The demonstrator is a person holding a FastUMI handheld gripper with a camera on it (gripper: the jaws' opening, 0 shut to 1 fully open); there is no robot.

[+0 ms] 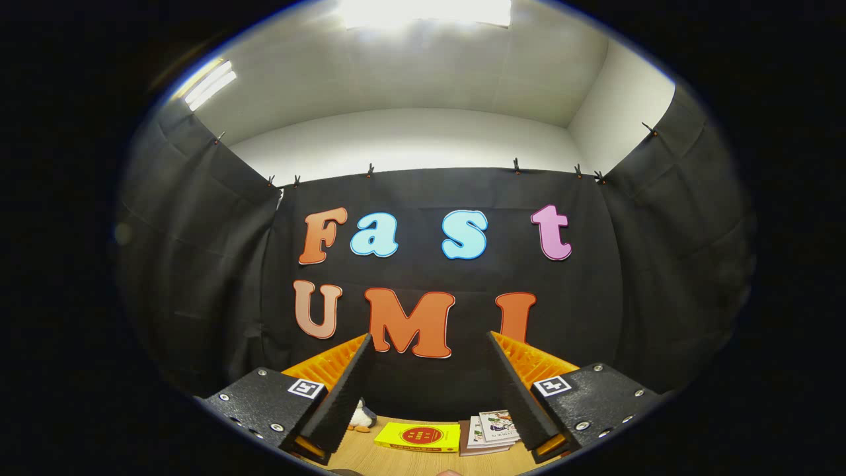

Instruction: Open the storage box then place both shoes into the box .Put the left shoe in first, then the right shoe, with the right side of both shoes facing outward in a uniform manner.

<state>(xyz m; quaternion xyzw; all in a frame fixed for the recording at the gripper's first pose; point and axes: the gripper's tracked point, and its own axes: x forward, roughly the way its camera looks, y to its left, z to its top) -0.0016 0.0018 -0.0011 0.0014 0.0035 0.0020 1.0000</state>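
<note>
We hold the gripper (429, 390) raised and level, so it looks at the booth wall more than at the tabletop (396, 459). That suits a starting pose, we judge, with nothing yet approached. The jaws stand wide apart and hold nothing.

Low between the jaws, on the tabletop, lies a yellow book (418, 437). Just beside it, toward the right jaw, sits a small stack of booklets (490, 431). A small plush toy (361, 418) peeks out behind the left jaw.

We cannot say where the storage box and the 2 shoes are, nor which way they point or how their long axes run. We judge the gripper must tip down to find them.
</note>
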